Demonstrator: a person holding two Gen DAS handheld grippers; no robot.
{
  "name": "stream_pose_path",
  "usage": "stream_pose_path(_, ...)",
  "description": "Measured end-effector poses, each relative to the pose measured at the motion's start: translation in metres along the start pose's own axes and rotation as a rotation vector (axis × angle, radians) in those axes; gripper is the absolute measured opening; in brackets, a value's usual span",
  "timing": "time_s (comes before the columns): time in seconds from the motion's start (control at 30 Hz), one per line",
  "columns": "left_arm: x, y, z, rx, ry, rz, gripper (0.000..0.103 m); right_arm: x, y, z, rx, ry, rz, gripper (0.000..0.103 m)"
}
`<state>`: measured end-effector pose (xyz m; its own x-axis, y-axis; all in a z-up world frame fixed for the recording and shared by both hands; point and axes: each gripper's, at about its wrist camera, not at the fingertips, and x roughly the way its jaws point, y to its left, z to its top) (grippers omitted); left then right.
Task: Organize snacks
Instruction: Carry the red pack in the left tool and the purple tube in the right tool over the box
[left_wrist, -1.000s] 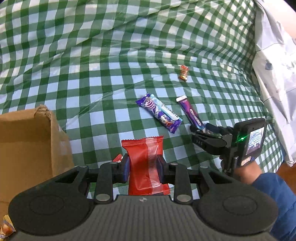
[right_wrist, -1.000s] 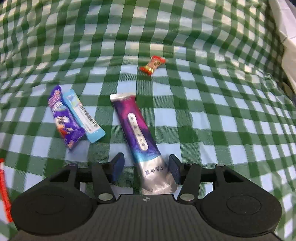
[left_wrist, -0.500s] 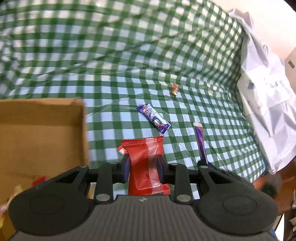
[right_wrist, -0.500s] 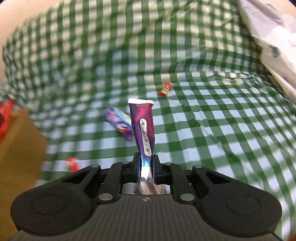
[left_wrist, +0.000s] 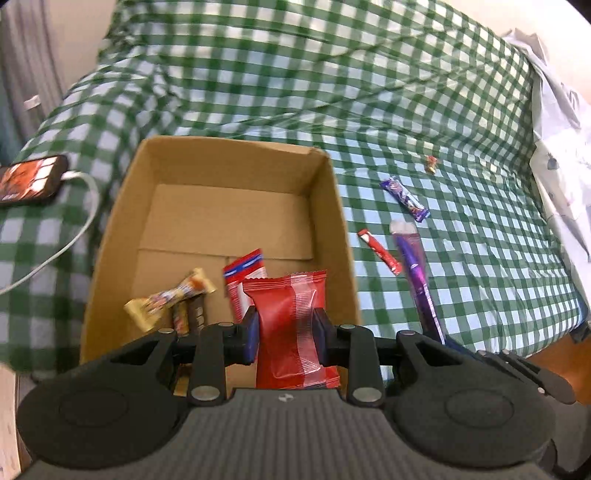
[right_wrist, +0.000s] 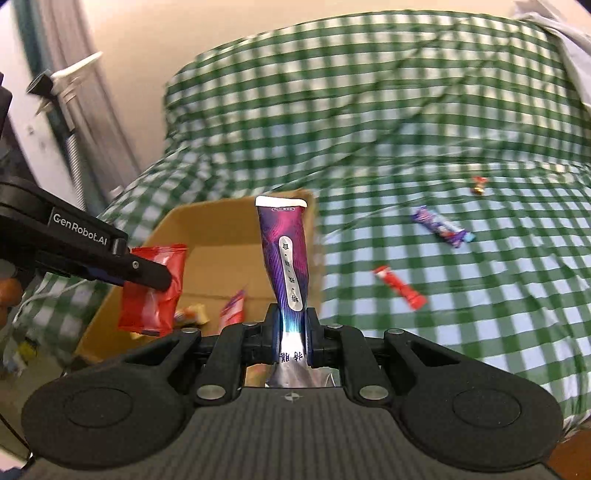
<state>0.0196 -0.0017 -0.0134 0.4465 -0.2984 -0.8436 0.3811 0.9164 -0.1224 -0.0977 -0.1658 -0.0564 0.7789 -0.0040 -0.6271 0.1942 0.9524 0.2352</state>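
Note:
My left gripper (left_wrist: 285, 332) is shut on a red snack packet (left_wrist: 288, 302) and hangs over the near right part of an open cardboard box (left_wrist: 229, 153). Inside lie a yellow-wrapped snack (left_wrist: 168, 301) and a red-white packet (left_wrist: 243, 267). My right gripper (right_wrist: 291, 332) is shut on a long purple snack bar (right_wrist: 284, 247), held upright in the air near the box's (right_wrist: 218, 236) right wall. In the right wrist view the left gripper's fingers (right_wrist: 147, 275) clamp the red packet (right_wrist: 155, 299). On the cloth lie a red stick (left_wrist: 378, 251), a purple bar (left_wrist: 404, 199) and a small candy (left_wrist: 430, 164).
A green checked cloth (left_wrist: 369, 74) covers the surface. A phone (left_wrist: 31, 181) with a white cable (left_wrist: 75, 236) lies left of the box. A white bag (left_wrist: 561, 147) sits along the right edge. A metal stand (right_wrist: 70, 110) rises at far left in the right wrist view.
The right gripper shut on the purple bar and lifted it off the cloth. Both grippers rose and swung left; the red packet now hangs over the box.

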Motion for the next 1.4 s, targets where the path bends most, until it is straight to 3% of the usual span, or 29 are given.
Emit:
stream_pose_path(0.23, -0.022, 0.034, -0.012, -0.044, -0.054, 0.0, 0.033, -0.006, 0.045, -0.003, -0.066, 0.015, 0.007, 0.013)
stream_pose_path(0.5, -0.02, 0.056, -0.009, -0.078, -0.058, -0.01, 0.033, 0.01, 0.067, 0.002, -0.123, 0.044, 0.016, 0.013)
stream_pose_path(1.4, 0.063, 0.077, 0.032, -0.072, 0.029, 0.043, 0.033, 0.094, 0.073, 0.018, -0.109, 0.144, 0.009, 0.013)
